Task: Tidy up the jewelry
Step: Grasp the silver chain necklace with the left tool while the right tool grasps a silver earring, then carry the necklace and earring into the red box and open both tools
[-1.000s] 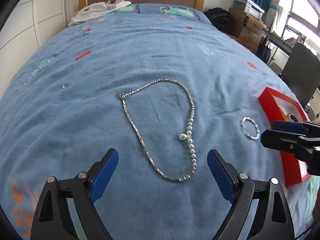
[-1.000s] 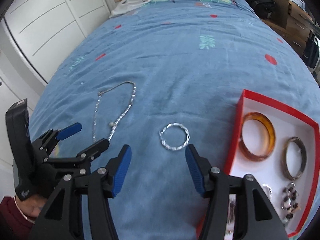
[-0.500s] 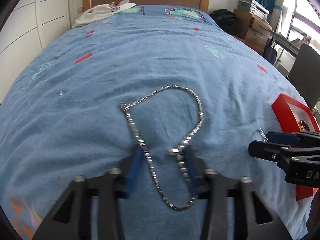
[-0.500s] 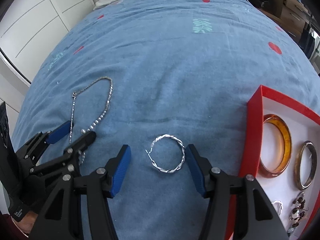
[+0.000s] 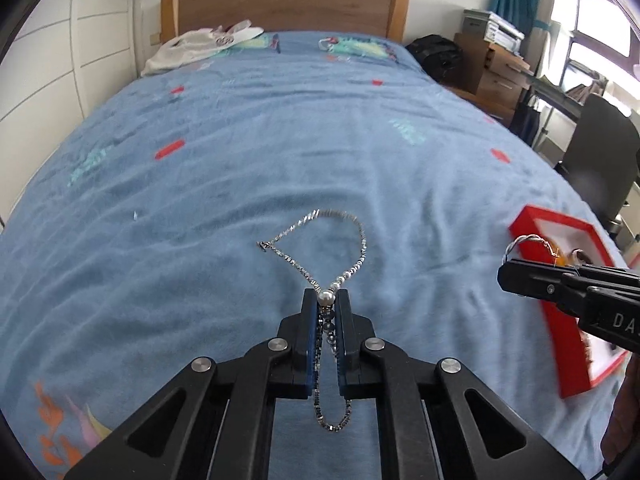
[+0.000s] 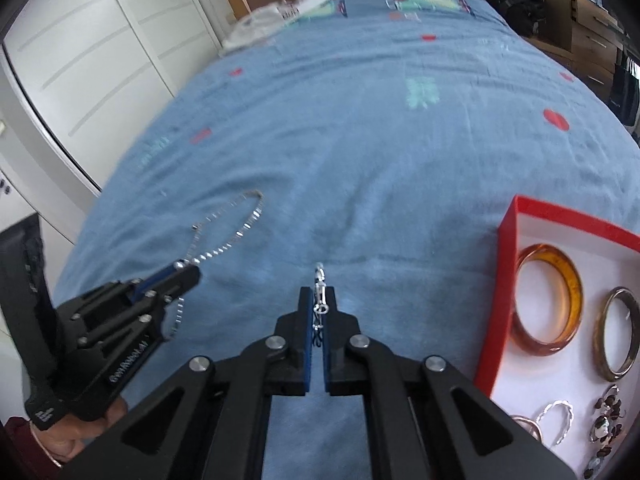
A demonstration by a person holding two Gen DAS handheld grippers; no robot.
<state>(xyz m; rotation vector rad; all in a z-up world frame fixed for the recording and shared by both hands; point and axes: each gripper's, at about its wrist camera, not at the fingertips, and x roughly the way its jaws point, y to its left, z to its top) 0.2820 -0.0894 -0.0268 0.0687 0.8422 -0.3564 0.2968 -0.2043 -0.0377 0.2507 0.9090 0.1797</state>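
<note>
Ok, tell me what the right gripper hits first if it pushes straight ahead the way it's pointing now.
Probably just the blue bedspread. The right gripper, shut on the twisted silver hoop, angles down at bare fabric ahead; the red box lies off to its right and the necklace to its left. Depth is hard to judge.

1. The blue bedspread point(image 5: 280, 152) lies bare from the grippers up to the wooden headboard point(image 5: 284, 8); a hand could pass freely there.
2. The white garment point(image 5: 200, 46) lies in the far left corner by the headboard.
3. On the right, the red tray point(image 6: 505, 280) rests on the bed, its raised rim barring a low sweep.
4. The left gripper point(image 6: 188, 272) lies just beside the right gripper point(image 6: 319, 300), with bare bedspread between them.
</note>
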